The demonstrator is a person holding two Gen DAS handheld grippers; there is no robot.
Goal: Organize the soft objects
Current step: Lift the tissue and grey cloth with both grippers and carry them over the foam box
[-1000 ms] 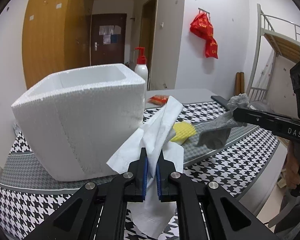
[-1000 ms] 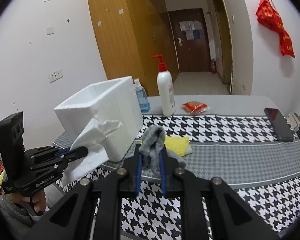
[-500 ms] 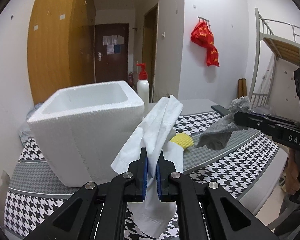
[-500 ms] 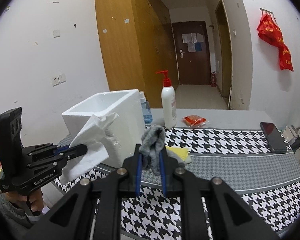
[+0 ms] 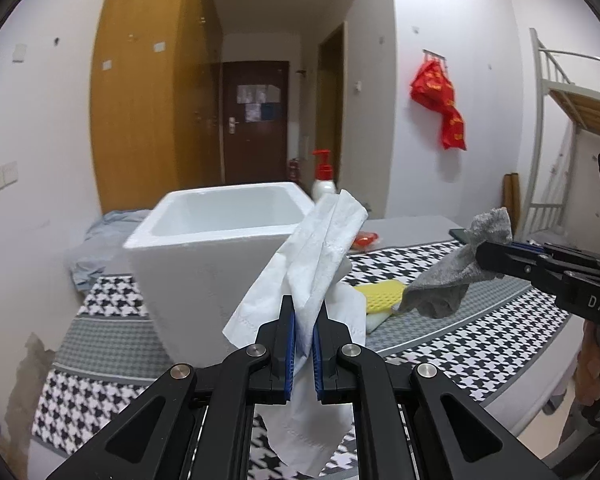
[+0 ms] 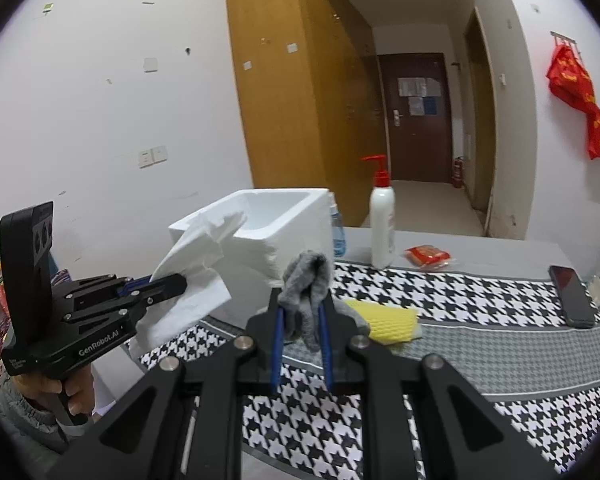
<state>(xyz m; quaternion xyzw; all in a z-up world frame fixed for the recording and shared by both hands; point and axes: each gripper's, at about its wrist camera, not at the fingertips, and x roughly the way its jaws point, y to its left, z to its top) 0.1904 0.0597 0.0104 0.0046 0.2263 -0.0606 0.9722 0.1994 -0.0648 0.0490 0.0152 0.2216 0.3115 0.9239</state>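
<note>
My left gripper [image 5: 304,320] is shut on a white paper tissue [image 5: 320,256] and holds it up in front of a white foam box [image 5: 216,256]; gripper and tissue also show in the right wrist view [image 6: 180,280]. My right gripper [image 6: 300,320] is shut on a grey sock [image 6: 306,284], held above the table; it shows at the right of the left wrist view [image 5: 452,276]. A yellow sponge [image 6: 388,320] lies on the houndstooth cloth [image 6: 480,300] beyond the sock. The foam box [image 6: 276,220] is open on top and looks empty.
A white pump bottle with a red top [image 6: 382,224] and a small blue bottle [image 6: 338,236] stand behind the box. A red snack packet [image 6: 426,256] and a black phone [image 6: 572,296] lie on the table. A bunk-bed frame [image 5: 560,120] stands at right.
Both grippers have risen with their loads; the box's open top now shows from above. The tissue and sock remain held.
</note>
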